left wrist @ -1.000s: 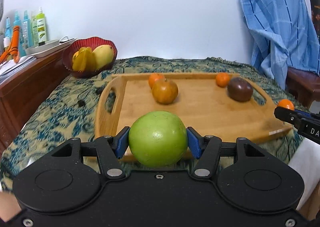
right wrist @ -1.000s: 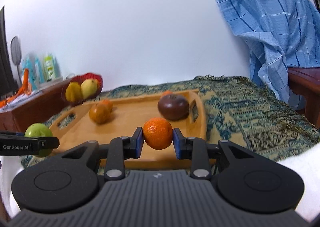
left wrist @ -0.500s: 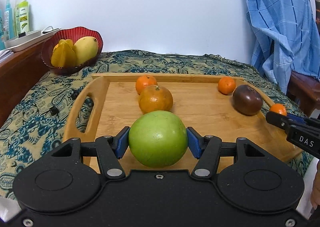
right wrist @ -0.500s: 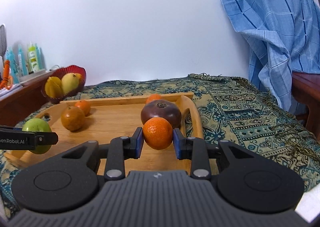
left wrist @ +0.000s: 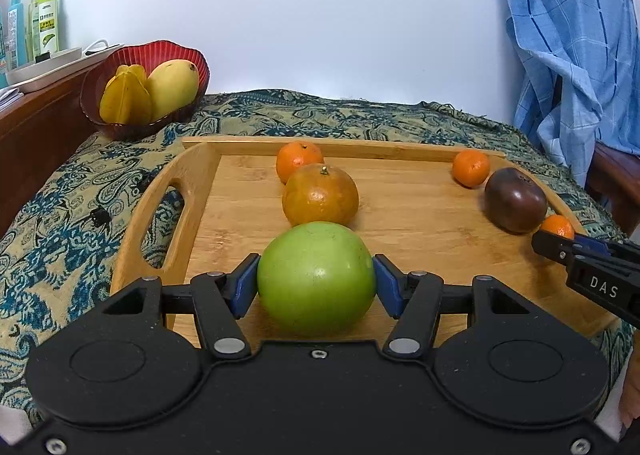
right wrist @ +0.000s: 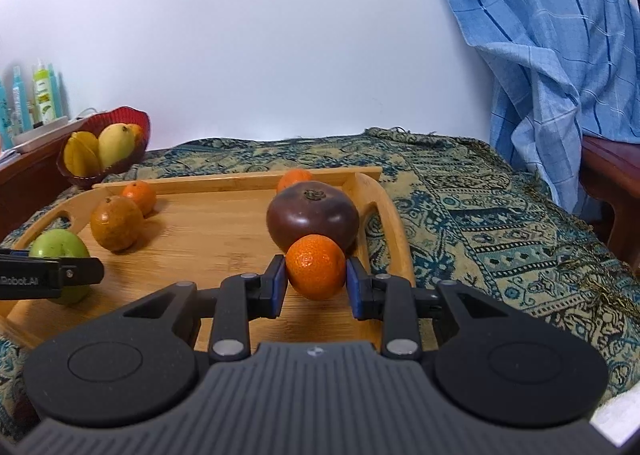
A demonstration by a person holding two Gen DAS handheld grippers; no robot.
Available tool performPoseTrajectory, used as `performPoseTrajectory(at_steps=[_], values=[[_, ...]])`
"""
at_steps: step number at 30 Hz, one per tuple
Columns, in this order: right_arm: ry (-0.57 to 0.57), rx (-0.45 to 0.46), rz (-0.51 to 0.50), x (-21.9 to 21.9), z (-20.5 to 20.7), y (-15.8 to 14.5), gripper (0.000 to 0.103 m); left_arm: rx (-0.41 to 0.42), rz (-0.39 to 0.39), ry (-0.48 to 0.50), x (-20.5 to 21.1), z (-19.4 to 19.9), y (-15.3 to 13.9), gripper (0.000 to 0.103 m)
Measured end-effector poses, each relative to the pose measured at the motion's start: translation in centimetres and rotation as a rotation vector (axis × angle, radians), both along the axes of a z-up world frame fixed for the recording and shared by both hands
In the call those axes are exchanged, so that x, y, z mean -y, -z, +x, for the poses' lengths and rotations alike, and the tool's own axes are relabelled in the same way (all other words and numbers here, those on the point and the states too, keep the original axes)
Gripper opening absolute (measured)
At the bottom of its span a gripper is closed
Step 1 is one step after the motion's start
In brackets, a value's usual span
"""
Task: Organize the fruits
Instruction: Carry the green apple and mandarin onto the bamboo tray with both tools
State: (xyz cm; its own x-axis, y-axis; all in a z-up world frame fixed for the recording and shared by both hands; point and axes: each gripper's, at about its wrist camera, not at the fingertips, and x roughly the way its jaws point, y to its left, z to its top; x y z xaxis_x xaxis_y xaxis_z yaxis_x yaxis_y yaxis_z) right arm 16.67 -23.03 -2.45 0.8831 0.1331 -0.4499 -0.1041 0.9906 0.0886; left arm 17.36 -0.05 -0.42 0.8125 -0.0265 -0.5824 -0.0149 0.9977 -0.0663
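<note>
My left gripper (left wrist: 316, 279) is shut on a green apple (left wrist: 316, 277), low over the near left part of the wooden tray (left wrist: 420, 223). My right gripper (right wrist: 316, 275) is shut on a small tangerine (right wrist: 316, 271), over the tray's near right part, just in front of a dark purple fruit (right wrist: 312, 215). On the tray lie a large brownish orange (left wrist: 320, 195), a small tangerine (left wrist: 299, 161) behind it and another tangerine (left wrist: 471, 167) at the far right. The apple (right wrist: 60, 251) and left gripper also show in the right wrist view.
A red bowl (left wrist: 160, 55) with a mango and a starfruit stands at the back left on the patterned cloth (left wrist: 72, 215). A wooden shelf with bottles (left wrist: 44, 23) is at far left. A blue cloth (left wrist: 572, 55) hangs over a chair at right.
Both grippers have moved forward and lower over the tray with their fruits still held. The tray's fruits now appear closer.
</note>
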Motion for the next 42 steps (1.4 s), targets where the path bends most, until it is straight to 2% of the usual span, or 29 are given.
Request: performPoseTrajectory(at_steps=[19,36,42], values=[[-0.006,-0.042,0.030,0.2,1.1,0.5,0.037,0.007,0.005,0.002,0.0,1.0,0.2,0.058],[-0.002,-0.044,0.055,0.2,1.1,0.5,0.037,0.011,0.002,0.005,-0.1,1.0,0.1,0.058],[-0.002,-0.033,0.058,0.2,0.8,0.5,0.041,0.022,0.017,0.003,0.1,0.8,0.1,0.058]])
